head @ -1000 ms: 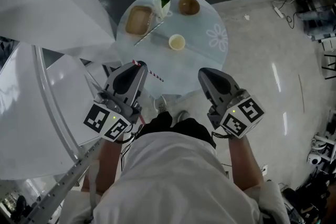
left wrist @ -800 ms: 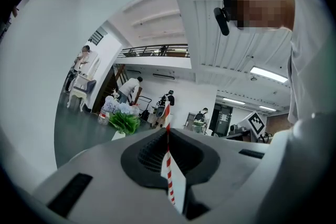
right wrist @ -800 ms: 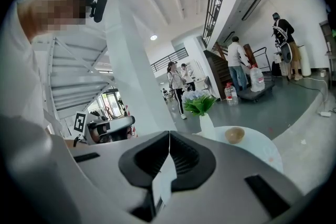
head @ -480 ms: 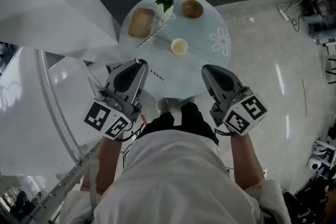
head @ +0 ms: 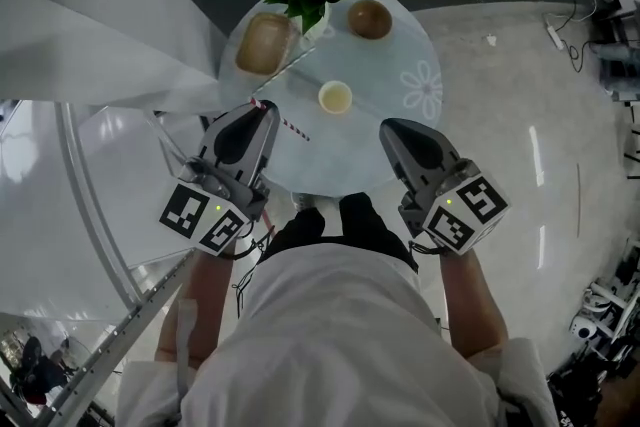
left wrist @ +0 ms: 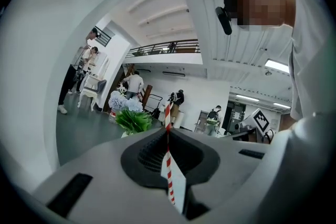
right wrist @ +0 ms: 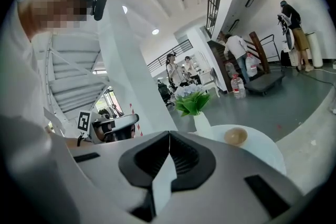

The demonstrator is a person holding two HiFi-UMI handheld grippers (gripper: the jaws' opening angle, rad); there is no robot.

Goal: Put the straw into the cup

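**A:** Status of left gripper [head: 262,108]?

**B:** Pressed together on the straw [head: 293,128]. Checked in the left gripper view: striped shaft caught in the seam where the jaws meet, with a short end poking past the tips.

**A:** Right gripper [head: 392,128]?

**B:** Also pressed together. Nothing between the jaws in the right gripper view.

**A:** Location of the cup [head: 335,97] relative to the tool?

**B:** Standing on the round table [head: 385,60], mouth up. Ahead of both tips, to the right of the left gripper's tip and to the left of the right one's. About equally near to either in the head view, but only the left gripper carries anything. Clear gap between cup and straw, no contact.

**A:** Long axis of the straw?

**B:** In the head view, slanting from the left tip toward the right and back toward the person. Free end short of the cup and not aimed at its mouth.

**A:** Judgement on the coming move?

**B:** Probably carry the left gripper forward and rightward, bring the free end over the open mouth, then lower. Height above the table not readable from these views.
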